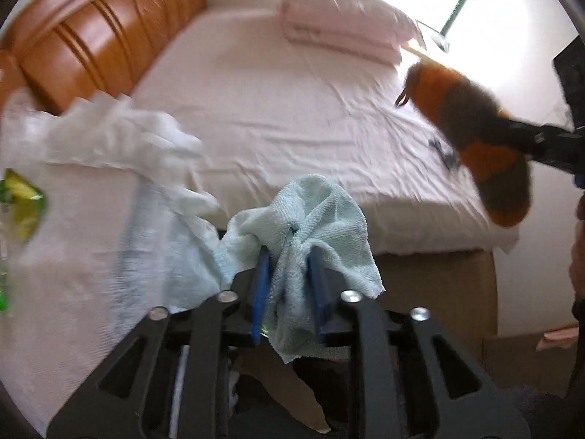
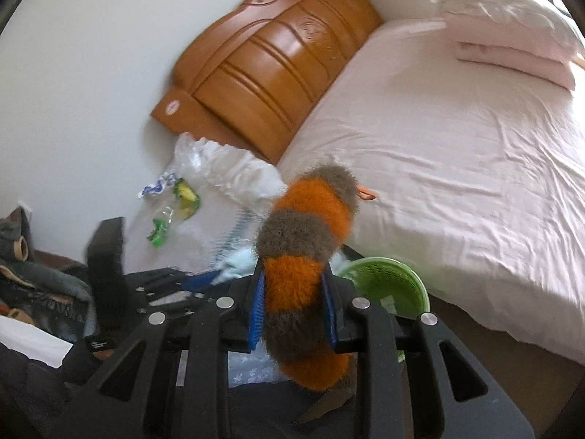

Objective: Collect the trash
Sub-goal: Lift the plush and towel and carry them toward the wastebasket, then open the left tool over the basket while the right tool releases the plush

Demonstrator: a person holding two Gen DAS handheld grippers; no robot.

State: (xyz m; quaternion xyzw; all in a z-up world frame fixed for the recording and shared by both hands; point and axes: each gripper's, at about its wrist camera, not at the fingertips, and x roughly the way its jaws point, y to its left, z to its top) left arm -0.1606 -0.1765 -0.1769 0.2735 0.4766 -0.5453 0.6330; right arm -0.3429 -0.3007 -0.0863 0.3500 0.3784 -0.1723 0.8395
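Observation:
My left gripper (image 1: 289,259) is shut on a light blue towel cloth (image 1: 310,208), held above the near edge of the bed. My right gripper (image 2: 294,289) is shut on a fluffy orange-and-grey duster (image 2: 307,234); the duster also shows in the left wrist view (image 1: 471,124), over the bed's right side. A green-and-yellow wrapper (image 2: 186,194) and a clear plastic bag (image 2: 164,219) lie on the bed near the headboard. The wrapper shows at the left edge of the left wrist view (image 1: 22,201). A green plastic basket (image 2: 387,281) stands beside the bed, just right of my right gripper.
A white crumpled sheet (image 1: 120,135) lies on the pink bed (image 1: 292,109). Folded pink bedding (image 1: 340,18) sits at the far side by the window. A wooden headboard (image 2: 270,62) stands against the wall. Dark clothes (image 2: 29,267) lie on the floor at left.

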